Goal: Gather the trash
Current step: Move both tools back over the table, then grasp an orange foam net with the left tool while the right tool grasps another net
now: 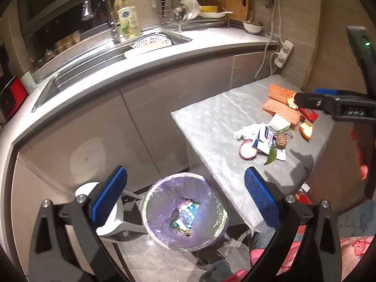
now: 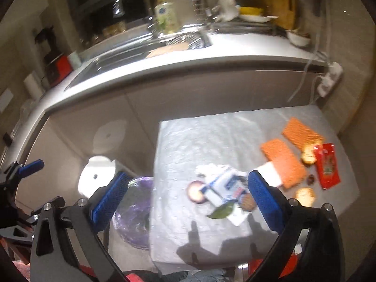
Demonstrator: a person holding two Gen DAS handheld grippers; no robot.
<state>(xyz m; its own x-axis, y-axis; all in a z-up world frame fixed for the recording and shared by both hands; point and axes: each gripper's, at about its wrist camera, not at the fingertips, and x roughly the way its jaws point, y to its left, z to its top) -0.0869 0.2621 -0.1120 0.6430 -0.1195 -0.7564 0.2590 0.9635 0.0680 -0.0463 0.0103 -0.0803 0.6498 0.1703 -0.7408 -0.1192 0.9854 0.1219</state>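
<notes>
Left hand-held gripper [image 1: 185,199]: jaws spread wide, nothing between the blue ribbed pads [image 1: 109,196]. It hangs above the round bin lined with a purple plastic bag [image 1: 162,211], which stands on the grey tiled floor [image 1: 150,263] just beside the low bench covered with crinkled silver sheet [image 1: 211,127]. Inside the bin lies a printed blue-and-white wrapper [image 1: 186,213].

Right hand-held gripper [image 2: 185,202]: jaws also spread wide and empty, positioned over the near part of the bench. The right wrist view is motion-blurred, so fine detail is unreliable.

Trash on the bench, near to far:
- a green leaf [image 2: 221,211] and a slice of purple onion [image 2: 196,191];
- a crumpled white-and-blue carton [image 2: 225,188], touching the onion slice and overlapping the leaf;
- a round piece of bread [image 2: 305,196] near the right edge;
- two orange ribbed rectangular sponge-like pads [image 2: 283,164], side by side;
- a red foil packet [image 2: 327,165] to the right of the pads, with another bread piece [image 2: 308,155] touching its left edge.

Beyond the bench runs a white kitchen counter [image 1: 164,58] with a steel sink [image 1: 77,72], a chrome tap [image 1: 98,7] and a green-labelled bottle [image 1: 128,22].
</notes>
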